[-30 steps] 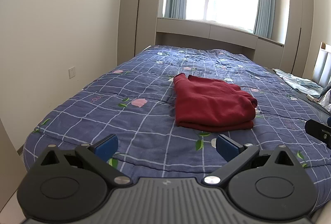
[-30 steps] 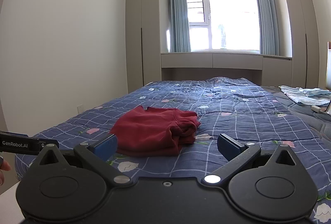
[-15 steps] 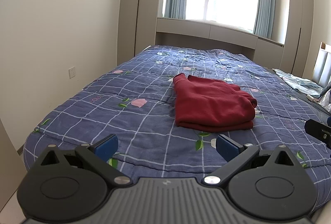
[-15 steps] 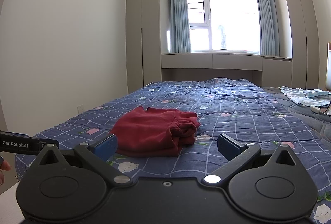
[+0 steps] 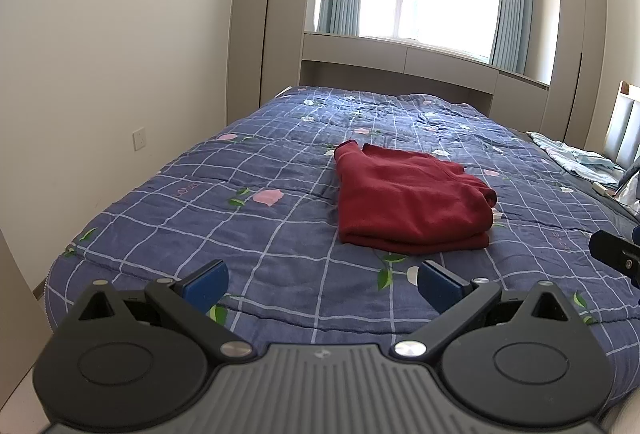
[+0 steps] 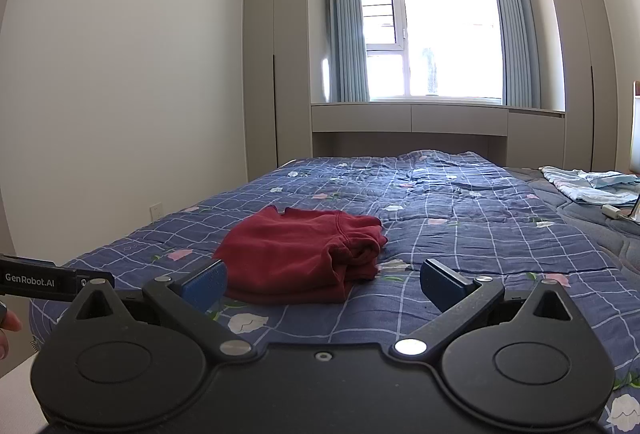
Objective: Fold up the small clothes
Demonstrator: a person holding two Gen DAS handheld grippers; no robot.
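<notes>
**Mia:** Where is the red top [image 5: 408,201]?

**Ben:** It lies on the bed [image 5: 224,226], ahead of the left hand-held gripper [image 5: 322,282] and a bit to its right. From the right hand-held gripper [image 6: 322,284] it sits ahead and a bit to the left.

**Mia:** Is a gripper holding it?

**Ben:** No. Both have their blue fingers spread wide, with nothing between them. Both are back from the top, not touching it.

**Mia:** Is the folding done?

**Ben:** I think this piece is done. It is a neat, thick stack with layers showing at the near edge. The side next to the right gripper is a little bunched, so maybe it needs one small pat.

**Mia:** What is left?

**Ben:** Far ahead and to the right of the right gripper there is some light blue cloth [image 6: 588,185] on the bed. It might be more clothes to fold, but it is too far off for me to be sure.
</notes>
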